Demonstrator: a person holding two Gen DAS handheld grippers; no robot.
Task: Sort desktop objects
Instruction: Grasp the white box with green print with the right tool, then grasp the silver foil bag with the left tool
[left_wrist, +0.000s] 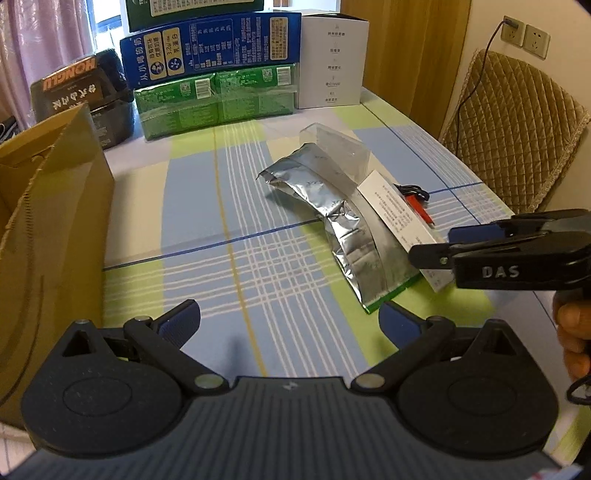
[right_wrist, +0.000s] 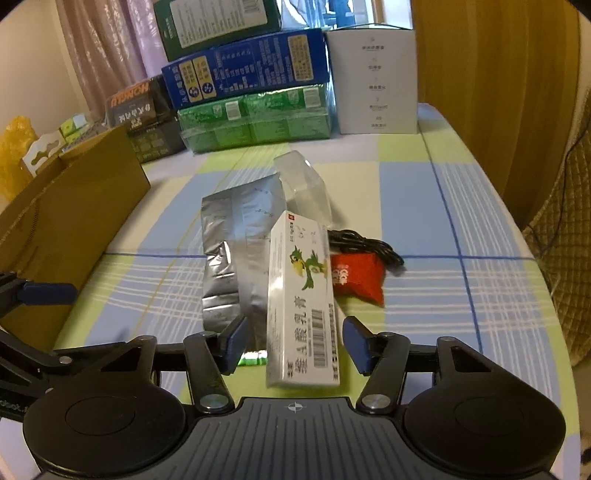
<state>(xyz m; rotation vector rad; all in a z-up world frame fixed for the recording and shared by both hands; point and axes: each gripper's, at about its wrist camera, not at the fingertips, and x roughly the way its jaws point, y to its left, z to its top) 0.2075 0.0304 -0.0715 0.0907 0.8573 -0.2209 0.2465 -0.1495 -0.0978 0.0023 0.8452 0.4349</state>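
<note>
Left gripper (left_wrist: 290, 317) wide open, empty; right gripper (right_wrist: 293, 341) open, straddling white box (right_wrist: 301, 295).

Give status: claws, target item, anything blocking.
Left claw open, empty, over bare tablecloth. Right claw open, straddling the white carton, not closed on it. Carton lies on the foil bag; red pouch and black cable alongside.

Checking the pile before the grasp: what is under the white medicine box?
The white medicine box lies on the silver foil bag, its right edge over the red pouch. Anything directly beneath it is hidden.
</note>
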